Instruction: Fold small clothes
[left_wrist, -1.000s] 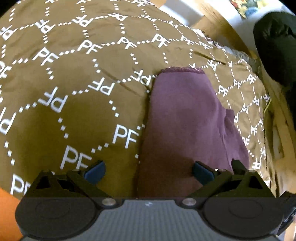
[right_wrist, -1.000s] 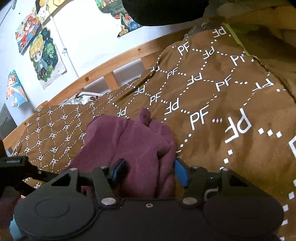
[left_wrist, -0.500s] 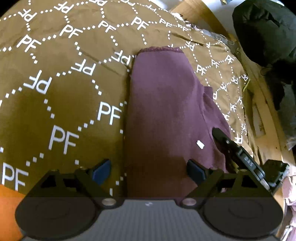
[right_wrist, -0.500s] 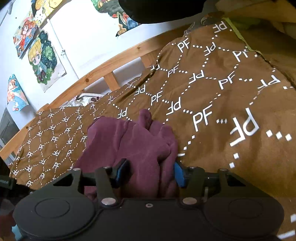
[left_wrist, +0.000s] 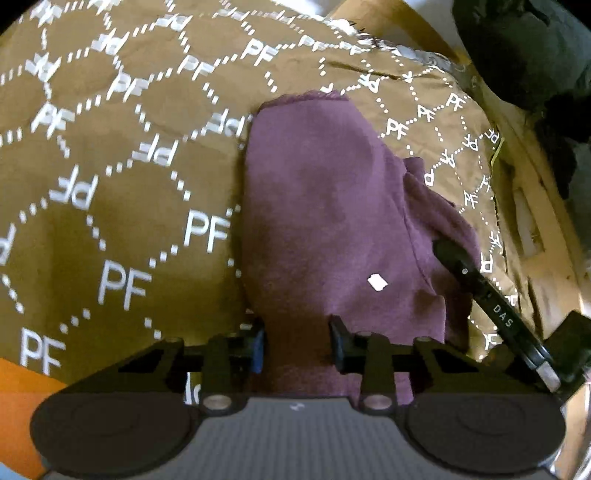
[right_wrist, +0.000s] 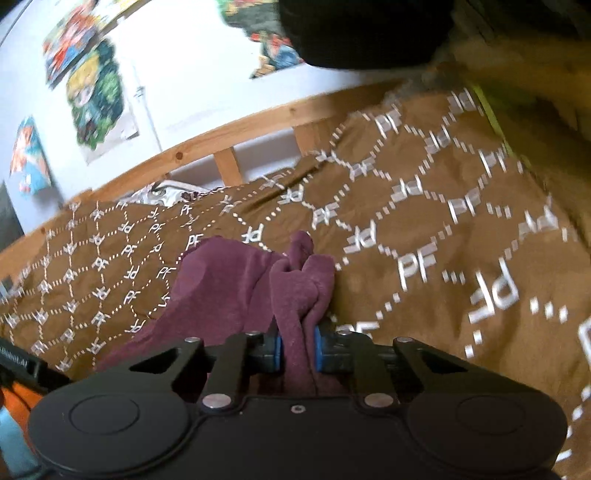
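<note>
A purple garment (left_wrist: 325, 206) lies stretched out on the brown bedspread (left_wrist: 129, 184), with a small white tag (left_wrist: 377, 282) near its near end. My left gripper (left_wrist: 297, 341) has its jaws closing on the near left edge, with cloth filling the gap between them. In the right wrist view the same garment (right_wrist: 236, 288) is bunched at its right side. There my right gripper (right_wrist: 297, 349) is closing too, and its blue pads pinch a raised fold. One right finger (left_wrist: 480, 288) shows at the garment's right edge in the left wrist view.
The bedspread (right_wrist: 424, 240) with white PF lettering covers the bed. A wooden bed rail (right_wrist: 229, 129) and a white wall with posters (right_wrist: 96, 96) stand behind it. A dark bundle (left_wrist: 524, 48) lies at the far right. An orange patch (left_wrist: 22, 384) shows at the near left.
Both grippers have gone from wide open to closed in on the purple garment. Both have risen a little, and the right side of the cloth is gathered into a fold.
</note>
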